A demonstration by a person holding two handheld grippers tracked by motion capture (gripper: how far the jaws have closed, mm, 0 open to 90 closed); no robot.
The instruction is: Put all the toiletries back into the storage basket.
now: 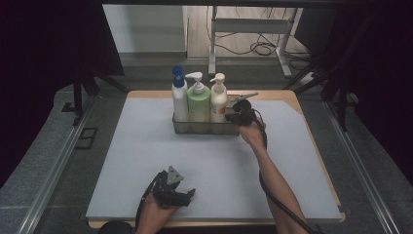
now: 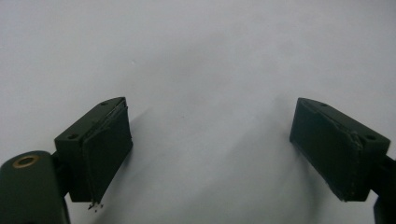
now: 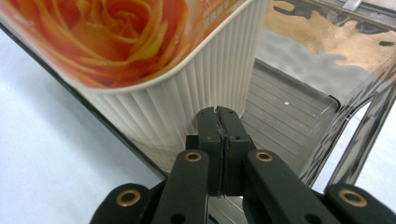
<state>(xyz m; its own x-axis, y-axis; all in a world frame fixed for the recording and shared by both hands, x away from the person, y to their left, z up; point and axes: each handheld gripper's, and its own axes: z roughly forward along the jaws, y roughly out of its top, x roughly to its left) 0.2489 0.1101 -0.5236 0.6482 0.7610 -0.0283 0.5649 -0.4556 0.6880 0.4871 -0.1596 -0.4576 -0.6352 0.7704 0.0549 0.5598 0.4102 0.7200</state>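
Observation:
A clear rack [image 1: 204,128] at the back middle of the grey mat [image 1: 141,146] holds three pump bottles upright: a white one with a blue cap [image 1: 179,97], a green one [image 1: 198,105] and a cream one [image 1: 218,102]. My right gripper [image 1: 237,113] is at the rack's right end, beside the cream bottle. In the right gripper view its jaws [image 3: 219,112] are pressed together just in front of the ribbed cream bottle with a rose label [image 3: 154,84], over the rack's floor [image 3: 289,107]. Whether they pinch the rack's thin wall I cannot tell. My left gripper [image 1: 187,195] rests near the front edge, open [image 2: 210,140] over bare mat.
The mat covers a wooden table [image 1: 287,95]. Metal rails [image 1: 53,165] run along both sides of it. A desk frame with cables [image 1: 253,44] stands on the floor beyond the far edge.

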